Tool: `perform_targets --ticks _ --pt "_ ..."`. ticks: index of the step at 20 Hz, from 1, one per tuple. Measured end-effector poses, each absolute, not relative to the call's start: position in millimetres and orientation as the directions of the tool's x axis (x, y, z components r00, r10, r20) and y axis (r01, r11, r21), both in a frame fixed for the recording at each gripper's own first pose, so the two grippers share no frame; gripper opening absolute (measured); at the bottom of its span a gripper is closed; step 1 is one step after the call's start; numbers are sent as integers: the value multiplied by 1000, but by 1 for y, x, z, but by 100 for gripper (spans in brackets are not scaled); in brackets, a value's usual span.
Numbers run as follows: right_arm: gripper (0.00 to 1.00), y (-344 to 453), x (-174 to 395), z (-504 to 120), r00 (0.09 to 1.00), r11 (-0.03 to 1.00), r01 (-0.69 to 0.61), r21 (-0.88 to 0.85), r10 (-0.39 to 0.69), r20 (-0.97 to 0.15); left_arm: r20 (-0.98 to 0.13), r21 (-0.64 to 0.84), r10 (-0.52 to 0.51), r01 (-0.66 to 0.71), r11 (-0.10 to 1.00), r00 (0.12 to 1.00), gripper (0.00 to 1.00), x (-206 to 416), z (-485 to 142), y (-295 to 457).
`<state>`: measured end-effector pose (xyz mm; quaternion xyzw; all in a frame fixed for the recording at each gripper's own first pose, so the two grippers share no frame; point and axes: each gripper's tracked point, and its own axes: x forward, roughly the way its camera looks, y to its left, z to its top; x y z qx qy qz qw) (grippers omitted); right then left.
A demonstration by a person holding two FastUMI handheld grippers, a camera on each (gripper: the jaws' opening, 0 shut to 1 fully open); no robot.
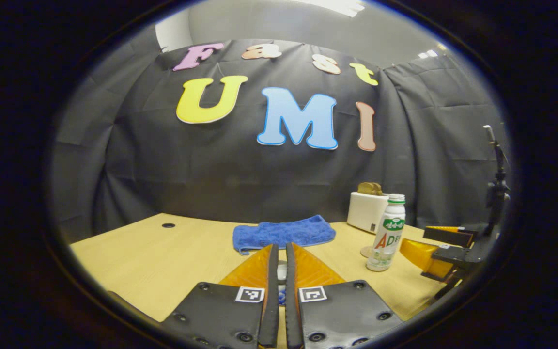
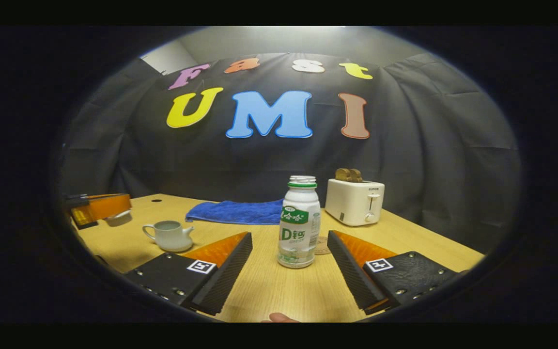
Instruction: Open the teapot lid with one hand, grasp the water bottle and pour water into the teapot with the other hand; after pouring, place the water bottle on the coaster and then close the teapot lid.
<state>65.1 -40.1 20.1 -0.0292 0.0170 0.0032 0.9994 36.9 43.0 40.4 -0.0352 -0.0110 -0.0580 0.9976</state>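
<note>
A white bottle (image 2: 298, 223) with a green label stands upright on the table, between the spread fingers of my open right gripper (image 2: 289, 236); neither finger touches it. A round coaster (image 2: 322, 245) lies just behind the bottle. At the left the white teapot (image 2: 170, 235) sits with its top uncovered. My left gripper (image 2: 124, 208) hovers above and left of the teapot, shut on the white lid (image 2: 116, 218). In the left gripper view the lid's knob (image 1: 281, 271) shows between the closed fingers of my left gripper (image 1: 282, 247). The bottle (image 1: 386, 232) and my right gripper (image 1: 419, 241) are at the right.
A folded blue cloth (image 2: 233, 212) lies at the back of the wooden table (image 2: 279, 291). A white toaster (image 2: 355, 201) with bread in it stands at the back right, behind the coaster. A cable hole (image 1: 168, 225) is at the table's far left.
</note>
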Motion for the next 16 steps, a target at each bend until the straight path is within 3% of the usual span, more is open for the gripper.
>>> perform_targets --ticks 3,5,7,15,16 --pt "96 -44 82 17 999 999 -1 -35 -1 -53 28 -115 -146 149 982 989 12 12 31 33" --pt "96 -48 95 17 998 999 16 -49 -19 -62 37 -91 -162 165 982 986 16 3 33 28" --pt "96 -47 105 12 996 999 17 -42 -20 -82 60 -41 -110 112 993 992 12 2 41 47" --pt "96 -52 140 -3 988 998 34 -47 -40 -150 66 -62 -124 128 990 990 16 -1 43 45" --pt "96 -53 144 -4 987 998 39 -56 -47 -151 64 -61 -127 131 989 990 12 0 42 44"
